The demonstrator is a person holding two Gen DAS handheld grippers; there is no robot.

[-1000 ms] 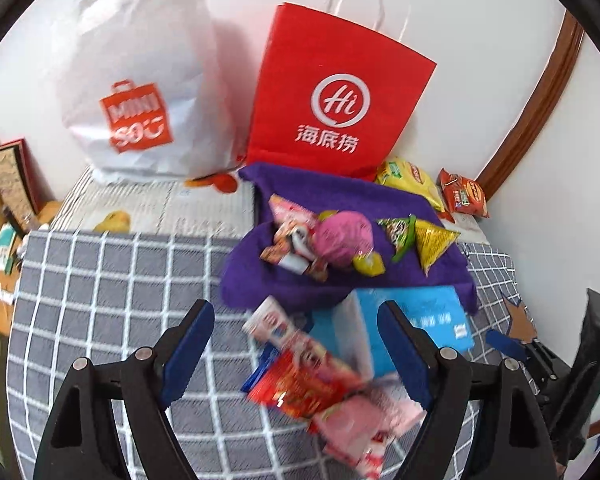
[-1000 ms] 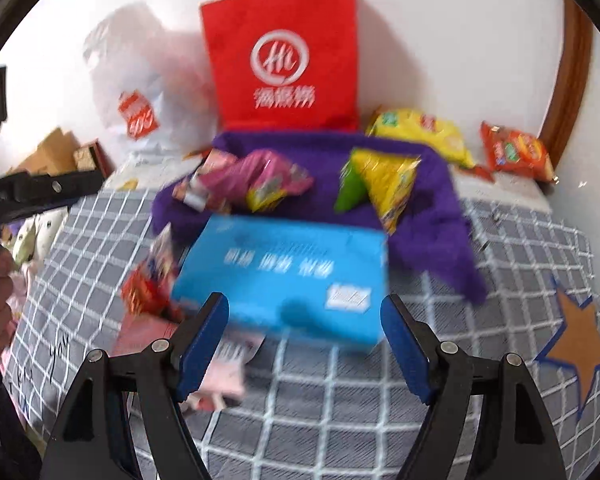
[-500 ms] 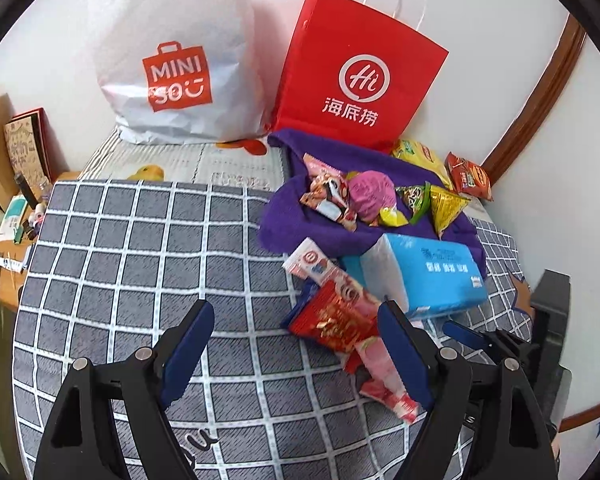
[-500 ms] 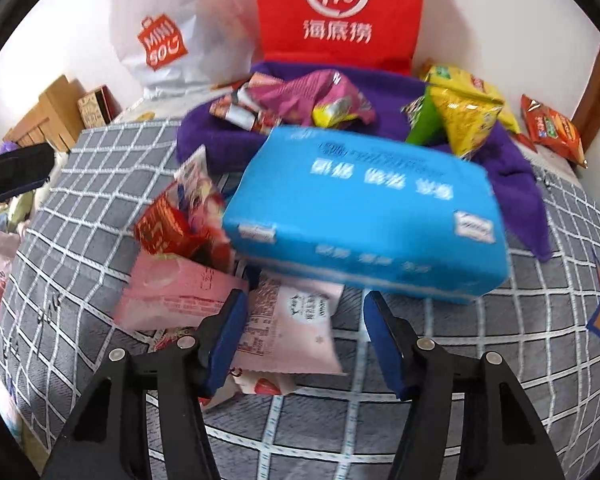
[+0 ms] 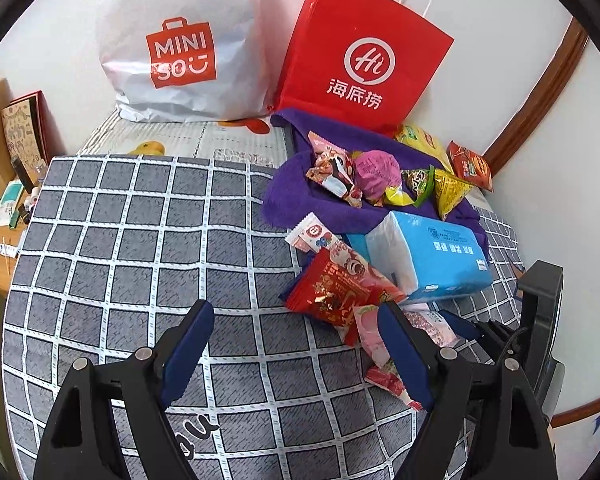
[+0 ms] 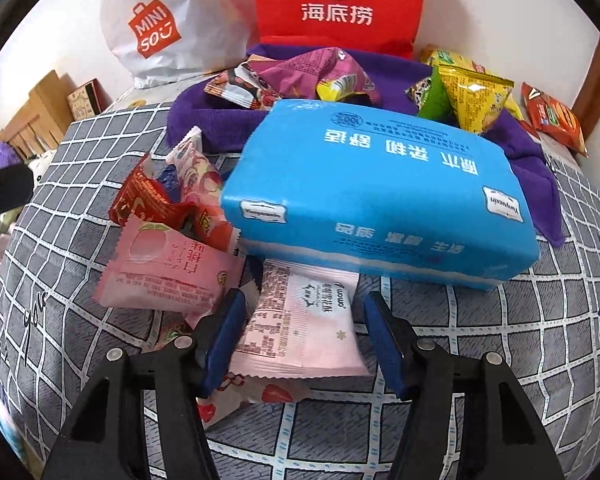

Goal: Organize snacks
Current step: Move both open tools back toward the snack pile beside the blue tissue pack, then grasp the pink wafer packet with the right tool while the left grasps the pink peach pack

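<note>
Here the right gripper [image 6: 304, 334] is spread wide around a pale pink wipes packet [image 6: 300, 320], blue fingers on either side of it but not pressed in. The packet lies flat on the grey checked cover [image 6: 480, 340], its long axis running away from the camera, far end tucked under the blue tissue pack [image 6: 376, 196]. That tissue pack lies crosswise just beyond, its Chinese print upside down in this view, with a small "Yunyuexin"-like label near its right end. To the left sit a pink peach-print snack pouch [image 6: 168, 272] and a red foil packet [image 6: 148, 200], overlapping each other. Behind, a purple towel [image 6: 208, 120] holds more wrappers, among them a yellow triangular pack [image 6: 476, 96]. Against the wall stand a white bag marked "MINISO" [image 5: 180, 40] and a red paper bag with a "Hi" logo [image 5: 364, 52]. The left gripper [image 5: 296, 332] hovers wide apart over bare cover, holding nothing.
</note>
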